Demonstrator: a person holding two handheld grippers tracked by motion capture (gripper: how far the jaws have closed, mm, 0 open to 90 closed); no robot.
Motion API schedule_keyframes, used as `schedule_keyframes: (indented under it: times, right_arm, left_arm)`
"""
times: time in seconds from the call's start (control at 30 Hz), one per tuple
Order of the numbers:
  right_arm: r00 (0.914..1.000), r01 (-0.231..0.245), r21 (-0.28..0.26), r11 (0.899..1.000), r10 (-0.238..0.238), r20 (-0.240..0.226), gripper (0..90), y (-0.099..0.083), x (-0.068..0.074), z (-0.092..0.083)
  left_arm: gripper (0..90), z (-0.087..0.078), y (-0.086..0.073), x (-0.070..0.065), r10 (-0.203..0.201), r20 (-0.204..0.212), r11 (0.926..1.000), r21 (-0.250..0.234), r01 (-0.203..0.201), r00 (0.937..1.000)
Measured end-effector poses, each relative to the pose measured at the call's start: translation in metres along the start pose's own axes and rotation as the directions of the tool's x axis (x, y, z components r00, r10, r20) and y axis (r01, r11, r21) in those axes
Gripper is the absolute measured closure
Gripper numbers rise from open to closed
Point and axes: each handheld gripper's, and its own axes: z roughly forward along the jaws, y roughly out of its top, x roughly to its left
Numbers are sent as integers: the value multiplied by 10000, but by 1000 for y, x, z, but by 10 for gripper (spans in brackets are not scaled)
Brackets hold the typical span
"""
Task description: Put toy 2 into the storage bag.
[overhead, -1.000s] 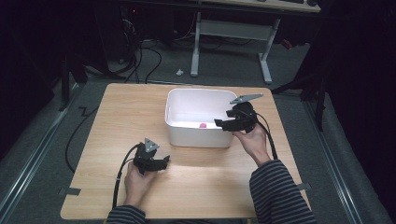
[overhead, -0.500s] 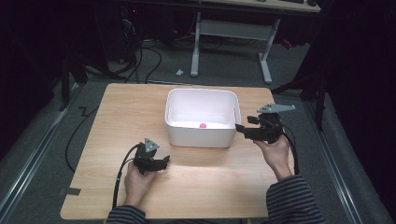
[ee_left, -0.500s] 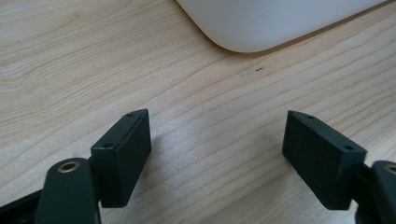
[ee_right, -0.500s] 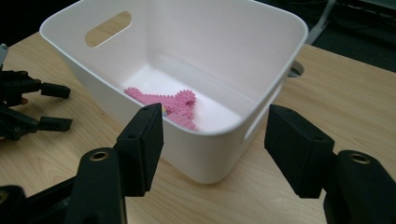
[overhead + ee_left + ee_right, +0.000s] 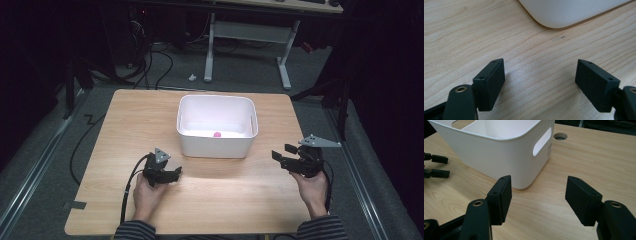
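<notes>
High view had both hand-held grippers, left (image 5: 176,173) and right (image 5: 278,156), gaping empty beside the white plastic tub (image 5: 216,146), small pink object (image 5: 217,134) apparently delivered inside

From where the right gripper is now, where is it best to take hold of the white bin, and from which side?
Probably at the white bin end wall by the handle slot: one of the fingers through the slot, the other outside, coming from the bin's right. The right gripper is open, empty and already faces that wall; the thin upright wall fits between the fingers.
</notes>
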Motion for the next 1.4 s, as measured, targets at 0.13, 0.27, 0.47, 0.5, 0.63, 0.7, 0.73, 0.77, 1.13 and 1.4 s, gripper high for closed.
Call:
schedule_keyframes:
  times: [0.13,0.27,0.47,0.5,0.63,0.7,0.73,0.77,1.13,1.4]
  right_arm:
    - [9997,-231,28,9997,231,46,385,-17,-4,6]
    - [9991,-418,20,9991,418,11,395,-25,-5,11]
    - [9989,-475,142,9988,475,-59,409,-40,-3,24]
    - [9984,-566,188,9982,567,-49,409,-44,-3,28]
    - [9976,-681,226,9974,683,-59,408,-49,-3,36]
    - [9970,-776,237,9967,777,-35,408,-52,-3,40]
    - [9972,-748,216,9970,750,-65,408,-53,-4,42]
    - [9959,-897,272,9956,899,-54,408,-54,-4,44]
    - [9976,-504,805,9955,462,525,411,-72,-2,72]
    - [9954,-245,1042,9943,146,949,407,-78,0,89]
  left_arm:
    - [239,0,0,0,15,1,10000,14,-15,10000]
    - [239,0,0,0,18,1,10000,14,-18,10000]
    - [239,0,0,0,7,-10,10000,4,-7,10000]
    - [239,0,0,0,13,-12,10000,9,-13,10000]
    - [239,0,0,0,14,-12,10000,9,-14,10000]
    - [238,0,0,0,8,-13,10000,6,-8,10000]
    - [238,0,0,0,10,-14,10000,6,-10,10000]
    - [239,0,0,0,13,-15,10000,10,-13,10000]
    - [238,0,0,0,17,-14,10000,13,-17,10000]
    - [238,0,0,0,26,-19,10000,11,-26,10000]
